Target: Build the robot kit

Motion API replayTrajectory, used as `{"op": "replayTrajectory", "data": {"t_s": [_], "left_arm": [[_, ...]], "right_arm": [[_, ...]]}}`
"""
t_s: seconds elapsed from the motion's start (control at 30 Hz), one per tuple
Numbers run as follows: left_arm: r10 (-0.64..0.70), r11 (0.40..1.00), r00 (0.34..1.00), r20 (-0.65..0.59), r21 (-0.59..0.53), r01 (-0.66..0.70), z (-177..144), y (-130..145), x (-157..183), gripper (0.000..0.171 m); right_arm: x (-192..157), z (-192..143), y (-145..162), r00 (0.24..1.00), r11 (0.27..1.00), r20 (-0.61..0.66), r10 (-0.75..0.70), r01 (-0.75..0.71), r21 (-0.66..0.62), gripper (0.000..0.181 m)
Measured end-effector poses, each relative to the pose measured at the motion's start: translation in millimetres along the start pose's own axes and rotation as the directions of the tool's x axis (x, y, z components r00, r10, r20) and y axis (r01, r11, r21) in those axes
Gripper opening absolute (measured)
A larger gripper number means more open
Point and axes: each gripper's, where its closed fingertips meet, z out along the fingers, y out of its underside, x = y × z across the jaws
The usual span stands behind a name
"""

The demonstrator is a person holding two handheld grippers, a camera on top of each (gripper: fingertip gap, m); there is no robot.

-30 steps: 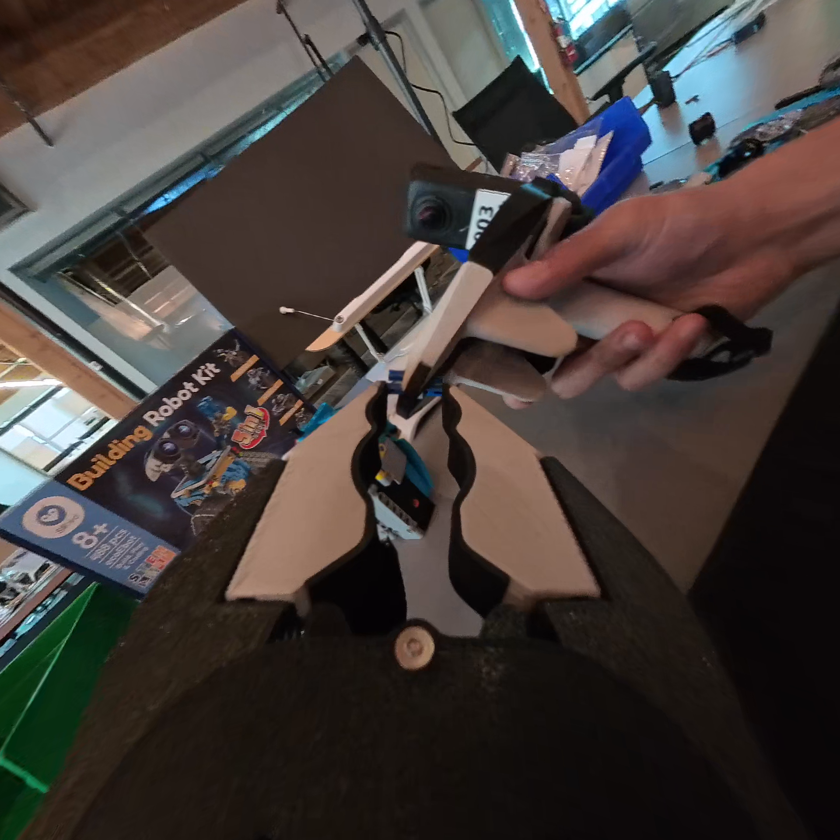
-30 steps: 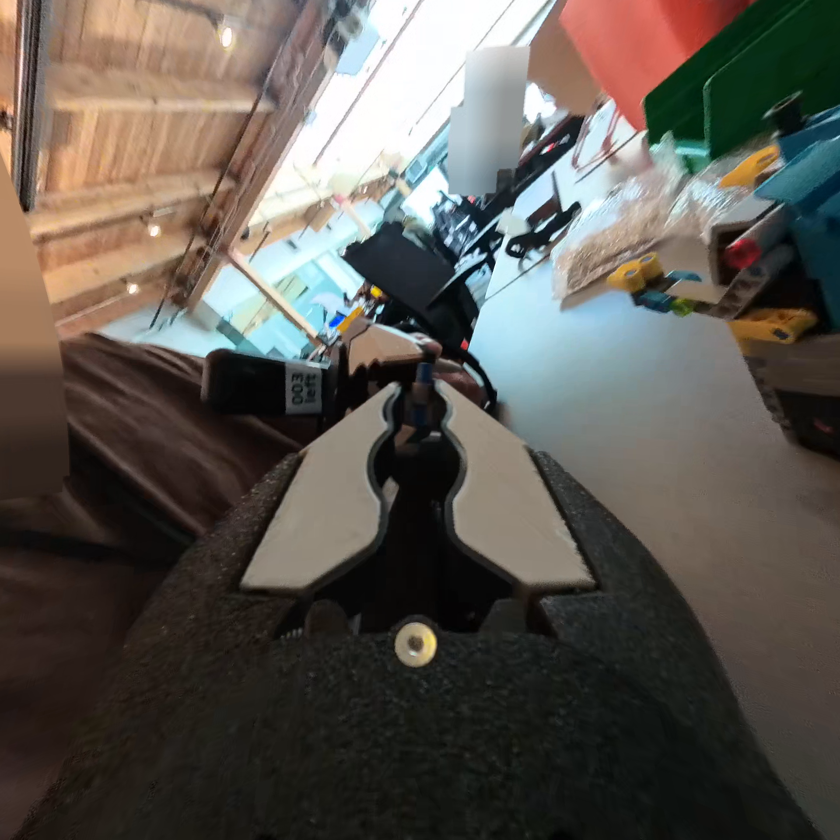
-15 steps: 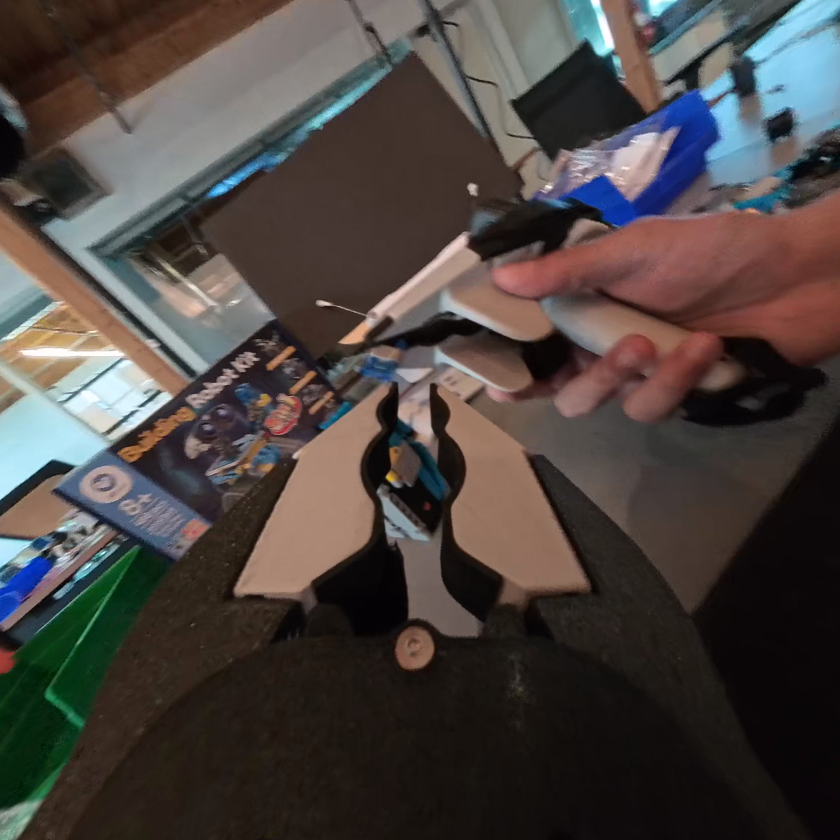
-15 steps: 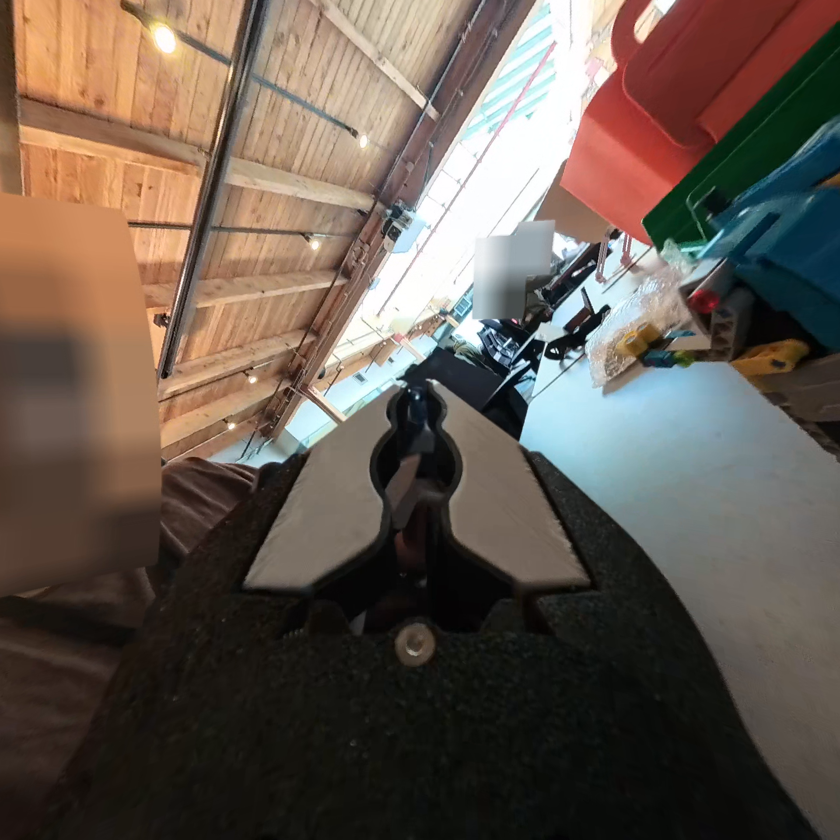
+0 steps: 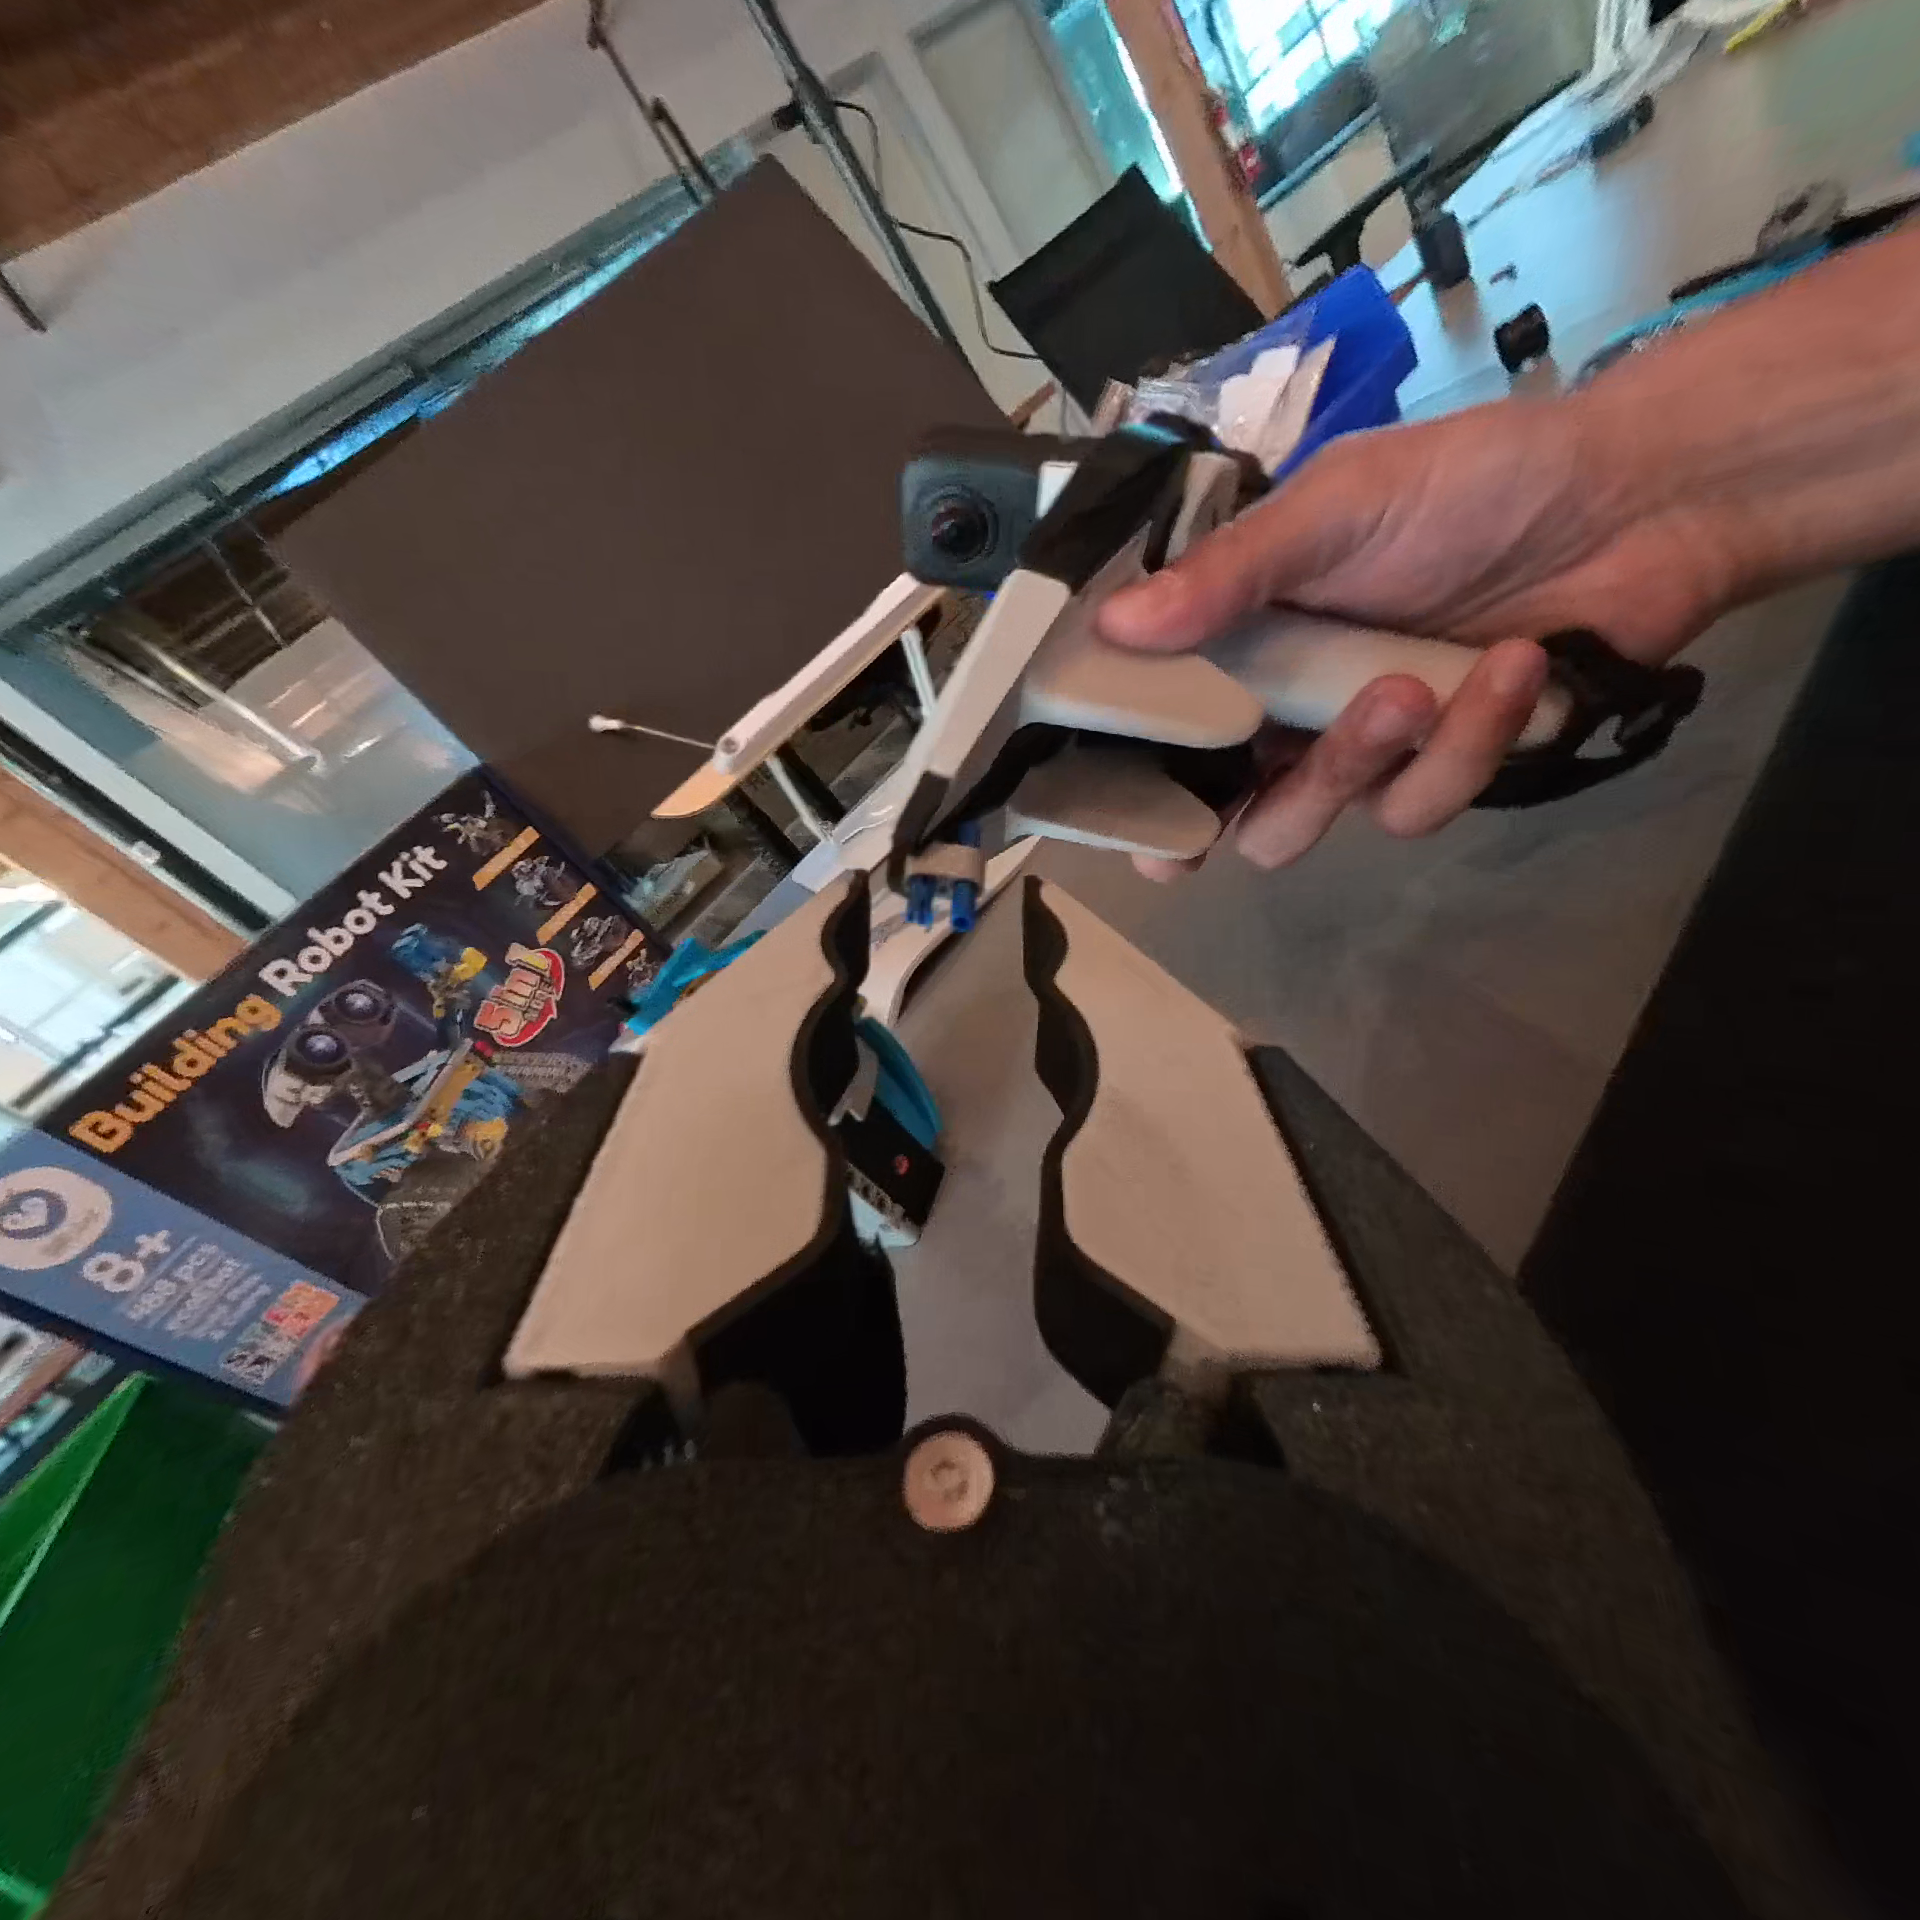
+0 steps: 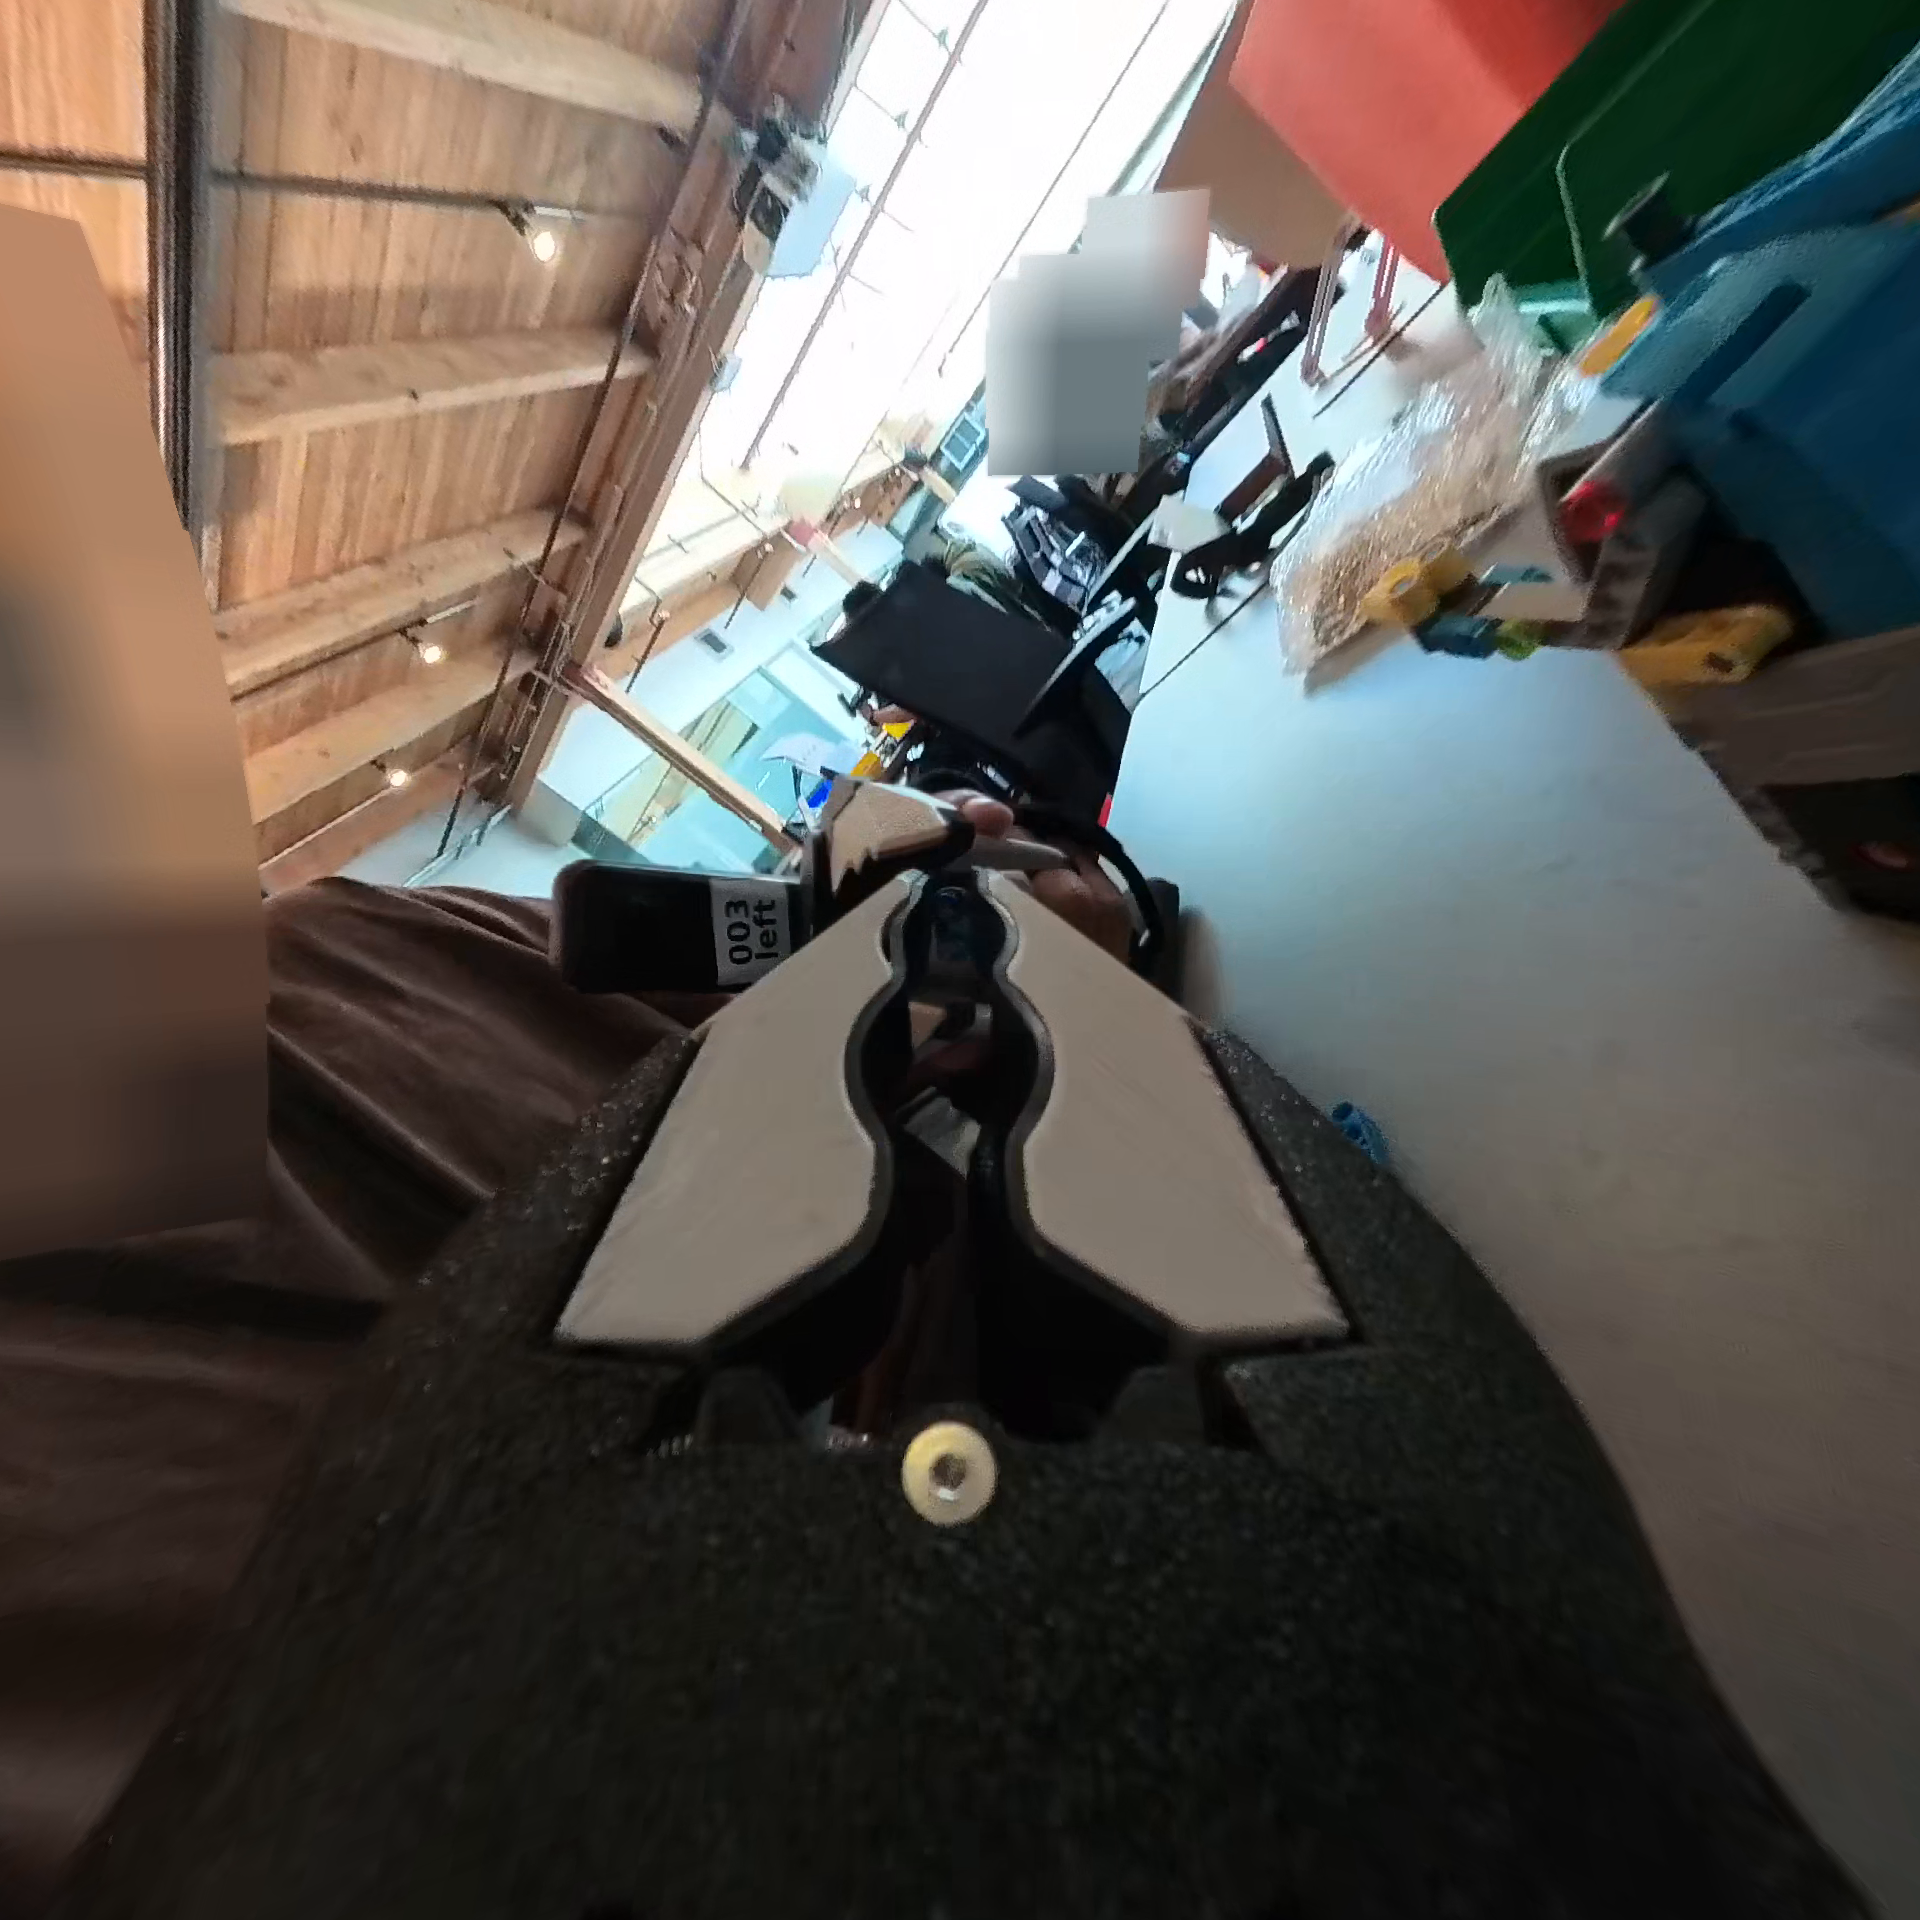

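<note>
Since half a second ago, our right gripper (image 5: 940, 894) has swung back in front of the left gripper (image 5: 940, 935), its camera facing us again, and the left's fingers have spread wider than they were.

In the left wrist view, the left gripper's jaws stand apart with a clear gap. A small built assembly (image 5: 888, 1132) of white, blue and dark pieces lies against the inner edge of the left-hand finger; we cannot tell whether it is gripped or merely resting there. Just ahead of the fingertips, the right gripper, held in a hand (image 5: 1455, 623), pinches a small grey piece with blue pins (image 5: 940, 888) at its tips, jaws drawn together on it. We judge the two tools are brought tip to tip so the pinned piece lines up with the assembly.

In the right wrist view, the right gripper (image 6: 951, 914) shows its fingers nearly together, something blue between the tips, blurred.

Beyond the left gripper's left side stands a kit box (image 5: 312, 1060); beneath both tools runs the pale table (image 6: 1455, 935).
</note>
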Motion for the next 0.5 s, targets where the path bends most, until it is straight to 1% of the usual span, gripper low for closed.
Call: {"op": "replayTrajectory", "data": {"t_s": [0.1,0.3,0.5], "left_arm": [[0.060,0.998,0.998,0.006,-0.015,-0.060,0.6,2.7,2.4,0.018],[0.045,0.998,0.999,-0.025,-0.037,-0.046,1.0,7.9,2.6,0.015],[0.024,0.998,1.000,-0.020,-0.058,-0.025,1.6,11.7,-0.5,0.015]], "right_arm": [[0.5,2.9,5.9,1.000,0.999,0.010,0.029,-0.028,-0.031,0.007],[1.9,1.4,7.9,0.999,0.998,0.003,0.034,-0.034,-0.048,0.007],[3.6,0.6,9.0,1.000,0.998,-0.020,0.005,-0.006,-0.058,0.010]]}}
